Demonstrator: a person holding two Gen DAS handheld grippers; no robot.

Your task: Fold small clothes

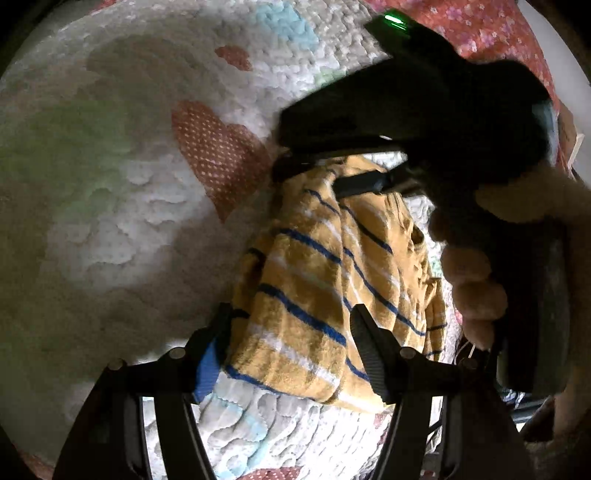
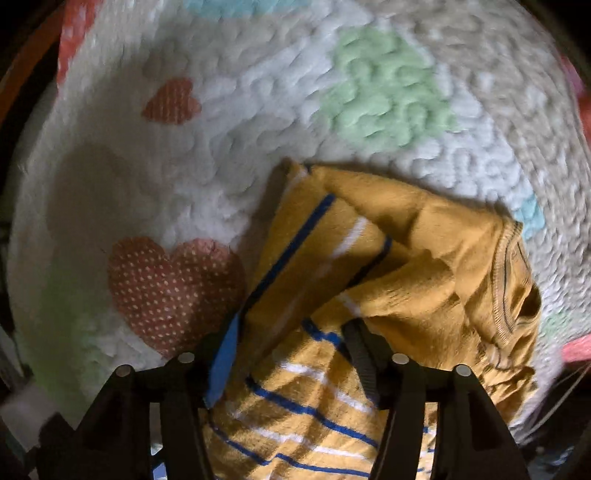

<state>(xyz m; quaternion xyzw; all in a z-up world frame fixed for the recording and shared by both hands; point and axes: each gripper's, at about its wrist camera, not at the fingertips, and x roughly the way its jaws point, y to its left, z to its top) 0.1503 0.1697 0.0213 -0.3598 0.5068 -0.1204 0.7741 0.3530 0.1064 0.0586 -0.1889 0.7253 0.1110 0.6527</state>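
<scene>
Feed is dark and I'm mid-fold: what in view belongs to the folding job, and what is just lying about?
Part of the job:
- striped yellow garment, bunched on the quilt
- left tongs, the garment's near edge between their fingers
- right tongs, over the garment

Just lying about:
- white quilt with hearts underneath
- red floral fabric at the far edge

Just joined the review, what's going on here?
A person is folding a small yellow striped garment on a quilted blanket with hearts, one handheld tool per hand. The left tool has the near edge of the garment between its fingers; whether the pads press on it is unclear. The right tool hangs over the bunched-up cloth, fingers apart. The fold is not finished.
</scene>
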